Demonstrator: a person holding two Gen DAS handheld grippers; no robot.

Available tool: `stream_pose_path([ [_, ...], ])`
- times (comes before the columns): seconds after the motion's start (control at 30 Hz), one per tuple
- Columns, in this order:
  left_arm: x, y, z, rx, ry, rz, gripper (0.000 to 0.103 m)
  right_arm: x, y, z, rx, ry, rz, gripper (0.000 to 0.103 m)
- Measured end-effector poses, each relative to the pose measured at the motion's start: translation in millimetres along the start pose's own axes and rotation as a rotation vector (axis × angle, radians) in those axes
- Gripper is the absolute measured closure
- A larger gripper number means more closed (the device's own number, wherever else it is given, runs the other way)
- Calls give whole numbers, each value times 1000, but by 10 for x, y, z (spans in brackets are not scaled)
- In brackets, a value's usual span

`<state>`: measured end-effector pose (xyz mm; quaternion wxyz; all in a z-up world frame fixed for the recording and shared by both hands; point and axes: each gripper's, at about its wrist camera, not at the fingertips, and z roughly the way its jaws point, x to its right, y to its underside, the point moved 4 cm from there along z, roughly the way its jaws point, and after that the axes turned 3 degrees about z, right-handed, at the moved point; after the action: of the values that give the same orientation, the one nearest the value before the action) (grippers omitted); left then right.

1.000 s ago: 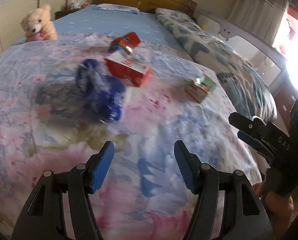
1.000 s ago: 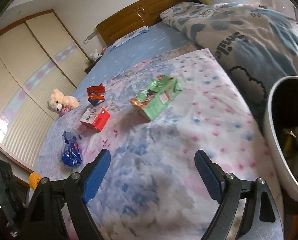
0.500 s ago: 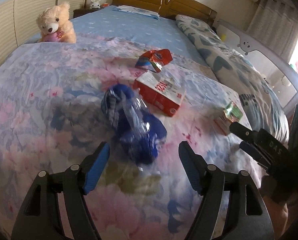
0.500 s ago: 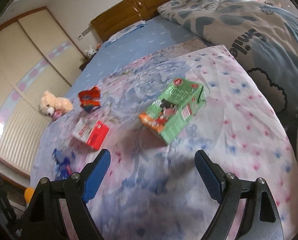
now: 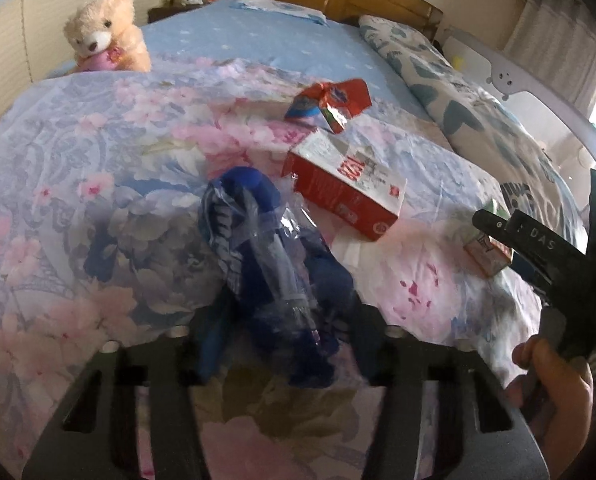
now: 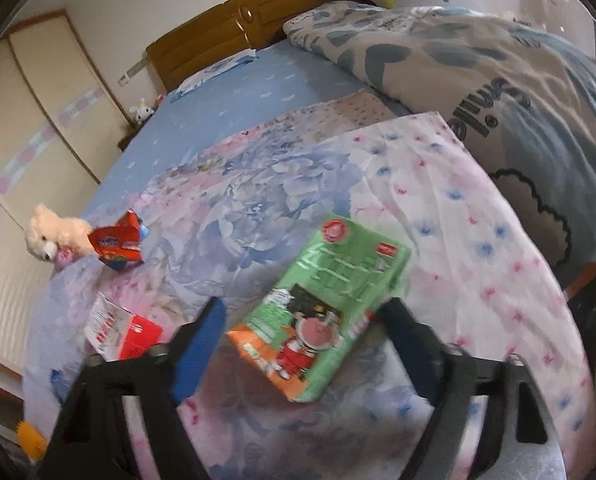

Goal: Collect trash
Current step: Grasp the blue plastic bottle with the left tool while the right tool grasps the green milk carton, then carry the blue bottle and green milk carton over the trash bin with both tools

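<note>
Reaching in from the foot edge of the bed (image 5: 57, 152), both grippers gape wide, gripping nothing: the left gripper (image 5: 285, 344) straddles the blue wrapper (image 5: 273, 276), the right gripper (image 6: 302, 336) flanks the green carton (image 6: 322, 308). Red box (image 5: 346, 188) and red packet (image 5: 334, 100) lie mid-bed; nothing looks collected.

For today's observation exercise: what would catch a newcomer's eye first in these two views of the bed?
The crumpled blue plastic wrapper lies between the open fingers of the left tool. The green carton lies flat on the floral quilt, between the open fingers of the right tool. Behind the wrapper sit a red and white box and a cream teddy bear at the quilt's far left edge.
</note>
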<state>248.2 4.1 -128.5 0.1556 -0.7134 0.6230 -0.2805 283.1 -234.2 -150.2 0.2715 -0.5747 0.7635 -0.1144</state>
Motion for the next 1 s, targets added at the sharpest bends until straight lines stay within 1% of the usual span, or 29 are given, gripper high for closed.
stream_pose_path([
  [0.03,9,4,-20,10,8,6,63,16,8,-16,-4,-19,-12,39],
  [0.1,44,15,-42,9,37,15,66,33,19,-65,-13,-40,-31,47],
  [0.17,95,37,-81,12,52,29,68,35,47,-141,-20,-53,-53,48],
  [0.2,142,55,-114,15,60,43,69,57,75,-176,-29,-73,-52,48],
  [0.33,342,144,-220,19,97,95,70,118,228,-381,-39,-121,-83,49],
  [0.5,633,268,-343,17,145,158,71,212,444,-653,-48,-149,-125,49],
  [0.6,781,343,-375,8,170,189,72,289,565,-800,-49,-167,-128,49],
  [0.73,927,446,-403,-4,185,228,72,370,730,-910,-61,-148,-167,49],
  [0.83,976,517,-406,-16,187,244,72,438,793,-915,-69,-119,-169,46],
  [0.9,998,556,-412,-21,185,250,72,482,792,-887,-86,-121,-128,36],
  [0.97,1019,586,-408,-28,187,257,72,484,769,-878,-75,-127,-111,35],
  [1.0,1032,598,-403,-31,186,262,72,473,747,-861,-66,-117,-112,35],
])
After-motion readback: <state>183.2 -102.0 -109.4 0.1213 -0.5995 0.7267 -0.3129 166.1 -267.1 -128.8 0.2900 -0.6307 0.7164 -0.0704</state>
